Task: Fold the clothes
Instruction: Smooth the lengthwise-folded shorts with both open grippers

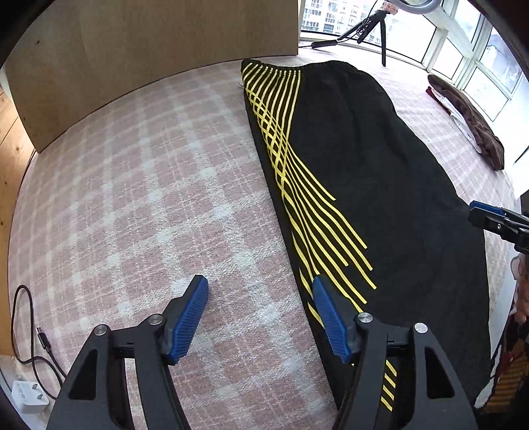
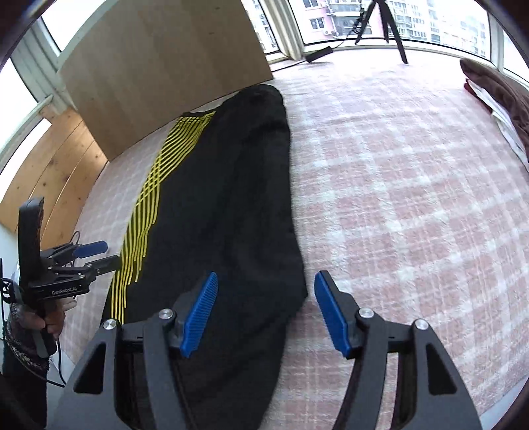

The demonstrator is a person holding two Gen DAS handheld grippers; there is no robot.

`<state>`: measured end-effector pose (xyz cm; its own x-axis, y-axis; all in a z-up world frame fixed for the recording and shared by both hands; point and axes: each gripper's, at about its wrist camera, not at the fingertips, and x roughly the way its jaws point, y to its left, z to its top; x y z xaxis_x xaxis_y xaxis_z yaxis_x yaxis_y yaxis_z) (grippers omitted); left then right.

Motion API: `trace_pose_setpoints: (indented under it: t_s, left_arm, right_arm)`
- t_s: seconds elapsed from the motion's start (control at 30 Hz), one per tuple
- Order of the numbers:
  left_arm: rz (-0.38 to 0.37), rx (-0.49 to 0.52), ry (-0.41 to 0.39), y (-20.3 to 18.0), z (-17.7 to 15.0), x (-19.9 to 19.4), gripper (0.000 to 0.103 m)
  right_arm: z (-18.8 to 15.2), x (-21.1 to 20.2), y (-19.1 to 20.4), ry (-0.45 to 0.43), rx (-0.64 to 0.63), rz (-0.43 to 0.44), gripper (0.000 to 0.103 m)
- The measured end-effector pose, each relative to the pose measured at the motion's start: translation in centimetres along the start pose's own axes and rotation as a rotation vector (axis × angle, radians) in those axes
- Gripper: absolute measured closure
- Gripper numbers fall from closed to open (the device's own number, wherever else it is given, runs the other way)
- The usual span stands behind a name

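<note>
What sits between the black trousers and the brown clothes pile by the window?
Nothing: only bare pink plaid blanket separates the black trousers from the brown clothes pile, clearest in the right wrist view.

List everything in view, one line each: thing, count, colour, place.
trousers: one, black with yellow stripes, flat and lengthwise on the bed cover
bed cover: one, pink and white check, under the trousers
brown garment: one, dark brown, far right by the windows
wooden board: one, light wood, far end
tripod: one, black, at the windows
cable and plug: one, black and white, near left
left gripper: open, at the striped edge
right gripper: open, at the plain edge
</note>
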<state>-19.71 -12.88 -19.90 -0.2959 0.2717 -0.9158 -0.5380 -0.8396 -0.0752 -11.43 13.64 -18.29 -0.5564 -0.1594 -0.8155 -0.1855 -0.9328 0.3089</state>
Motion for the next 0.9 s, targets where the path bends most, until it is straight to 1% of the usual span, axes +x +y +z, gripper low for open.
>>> trace_pose_setpoints:
  t_s: [0.07,0.1,0.23,0.3,0.37,0.43,0.53,0.63,0.7,0.8,0.9]
  left_arm:
    - [-0.024,0.016,0.008,-0.4,0.2,0.1,0.045]
    - [-0.025,0.027,0.01,-0.7,0.2,0.1,0.045]
    - [-0.033,0.057,0.016,-1.7,0.6,0.1,0.045]
    - [-0.025,0.075,0.025,-2.2,0.7,0.2,0.045]
    - [-0.019,0.091,0.032,-2.7,0.8,0.2,0.045]
    - [-0.011,0.103,0.032,-3.2,0.8,0.2,0.045]
    - [0.006,0.118,0.029,-3.8,0.7,0.1,0.044]
    - [0.016,0.109,0.038,-4.2,0.8,0.0,0.043]
    - [0.022,0.1,0.045,-4.4,0.8,-0.1,0.043]
    - [0.032,0.106,0.033,-4.8,0.6,-0.4,0.042]
    - [0.034,0.108,0.021,-5.1,0.4,-0.6,0.042]
  right_arm:
    - [0.2,-0.3,-0.3,-0.005,-0.008,-0.009,0.043]
    - [0.2,-0.3,-0.4,-0.003,-0.016,-0.005,0.043]
    - [0.5,0.6,-0.4,0.018,-0.039,-0.032,0.043]
    - [0.5,1.2,-0.6,0.027,-0.045,-0.042,0.043]
    - [0.6,1.7,-0.6,0.036,-0.044,-0.045,0.046]
    - [0.3,1.8,-0.2,0.023,-0.076,-0.063,0.047]
    - [-0.3,2.0,0.7,0.014,-0.147,-0.116,0.047]
    - [-0.7,2.3,1.6,0.012,-0.214,-0.169,0.047]
    - [-0.6,2.5,1.9,0.011,-0.229,-0.179,0.048]
    - [-0.6,2.6,2.2,0.009,-0.246,-0.19,0.052]
    - [-0.6,2.7,2.4,0.005,-0.251,-0.191,0.053]
